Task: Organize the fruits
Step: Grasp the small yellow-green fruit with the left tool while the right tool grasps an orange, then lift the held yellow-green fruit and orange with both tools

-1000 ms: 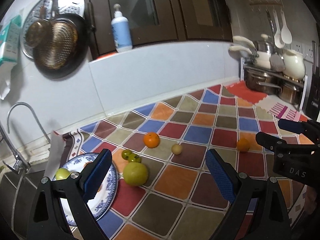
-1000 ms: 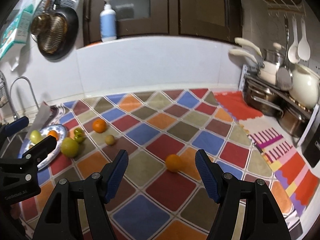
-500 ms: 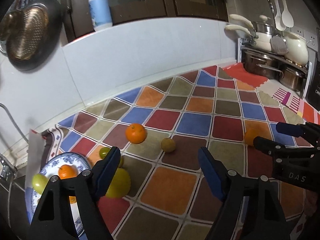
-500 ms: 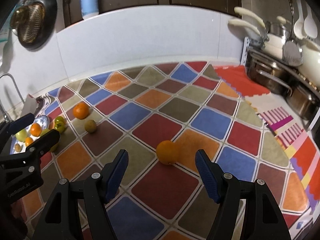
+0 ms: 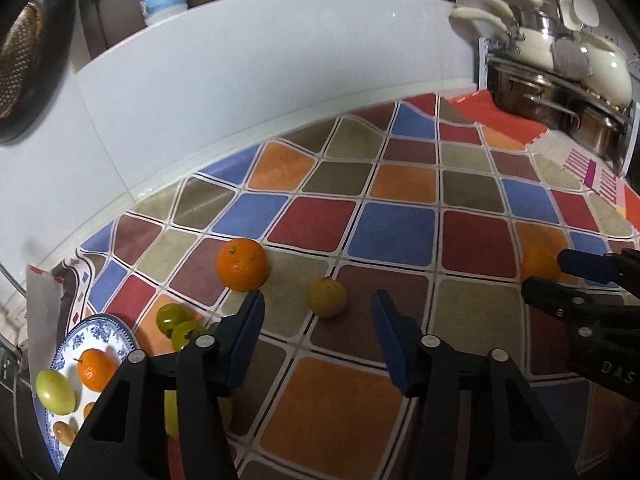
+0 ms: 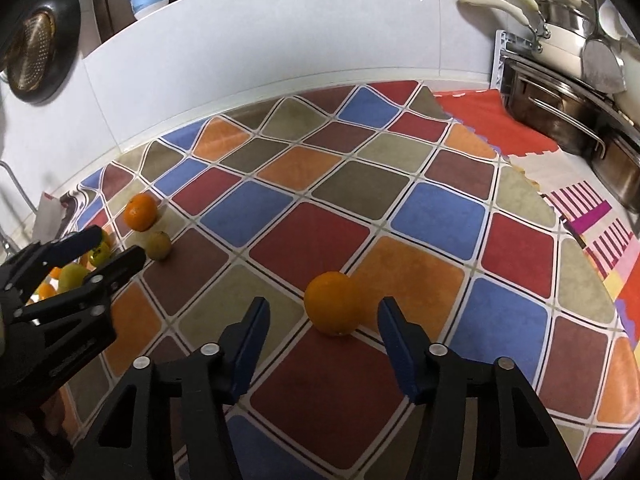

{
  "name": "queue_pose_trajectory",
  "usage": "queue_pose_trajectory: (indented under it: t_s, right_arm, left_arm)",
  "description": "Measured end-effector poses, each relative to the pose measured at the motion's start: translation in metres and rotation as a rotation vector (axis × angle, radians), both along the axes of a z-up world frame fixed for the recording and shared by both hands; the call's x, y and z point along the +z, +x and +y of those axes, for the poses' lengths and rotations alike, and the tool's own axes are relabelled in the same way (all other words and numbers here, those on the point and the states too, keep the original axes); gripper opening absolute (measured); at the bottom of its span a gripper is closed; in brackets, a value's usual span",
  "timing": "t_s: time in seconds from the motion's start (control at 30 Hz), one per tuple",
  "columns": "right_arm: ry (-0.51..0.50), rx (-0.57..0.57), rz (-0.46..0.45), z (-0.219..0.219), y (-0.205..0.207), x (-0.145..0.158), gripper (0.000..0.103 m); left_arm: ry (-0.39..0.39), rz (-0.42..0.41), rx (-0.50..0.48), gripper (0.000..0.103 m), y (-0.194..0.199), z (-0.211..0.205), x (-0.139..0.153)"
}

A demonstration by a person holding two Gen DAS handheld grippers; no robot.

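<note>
White wall tiles rise behind the counter (image 5: pixel 400 236), which is covered by a vinyl mat of red, blue, orange and olive squares. At the left edge of the left wrist view a blue-and-white patterned china plate (image 5: pixel 100 328) is set on the mat. On it are seen a small orange tangerine (image 5: pixel 94 368), a pale green round fruit (image 5: pixel 54 390) beside it, and a small brown fruit (image 5: pixel 64 432) nearer the rim; another orange piece is partly hidden behind the tool.

Loose on the mat, just beyond the plate, two small green fruits (image 5: pixel 176 322) lie touching each other. A larger yellow-green fruit is mostly hidden behind the left tongs (image 5: pixel 318 320). Farther out a bright orange mandarin (image 5: pixel 242 264) rests, and near it a dull yellow round fruit (image 5: pixel 326 296), apart from the mandarin. That yellow fruit is seen just ahead of the left tongs, in line with the gap between them; the blue pads have just been closing and stand apart, with no contact on it.

A second orange (image 6: pixel 334 304) lies well apart from the others, on the line between a red and an orange square. The right tongs (image 6: pixel 324 330) are held just short of it, their jaws having just been narrowing, spread with the fruit ahead of the gap and untouched.

Steel pots (image 6: pixel 560 112) are stacked on a rack at the far right; their contents cannot be seen.
</note>
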State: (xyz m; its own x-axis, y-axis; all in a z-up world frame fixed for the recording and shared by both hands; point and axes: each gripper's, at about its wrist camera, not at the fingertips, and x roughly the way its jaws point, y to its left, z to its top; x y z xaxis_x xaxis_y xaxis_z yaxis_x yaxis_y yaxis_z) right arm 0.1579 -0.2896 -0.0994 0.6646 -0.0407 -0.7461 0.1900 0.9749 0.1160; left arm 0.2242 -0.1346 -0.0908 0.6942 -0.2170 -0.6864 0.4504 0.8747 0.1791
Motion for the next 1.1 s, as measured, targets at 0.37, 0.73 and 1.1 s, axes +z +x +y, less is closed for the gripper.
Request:
queue_pose_trajectory:
  t_s: [0.37,0.73,1.1]
  right_arm:
    - [-0.013,0.003,0.026,-0.001,0.011,-0.006,0.038]
    - [-0.02,0.007,0.021,-0.001,0.014,-0.005,0.034]
    - [-0.014,0.04,-0.036,0.005,0.006,0.014,0.034]
  left_arm:
    - [0.017,0.076,0.011,0.034,0.023,-0.008,-0.015]
    - [0.007,0.076,-0.003,0.027,0.026,-0.009,-0.015]
    - [-0.06,0.009,-0.026,0.027,0.0,0.006,0.015]
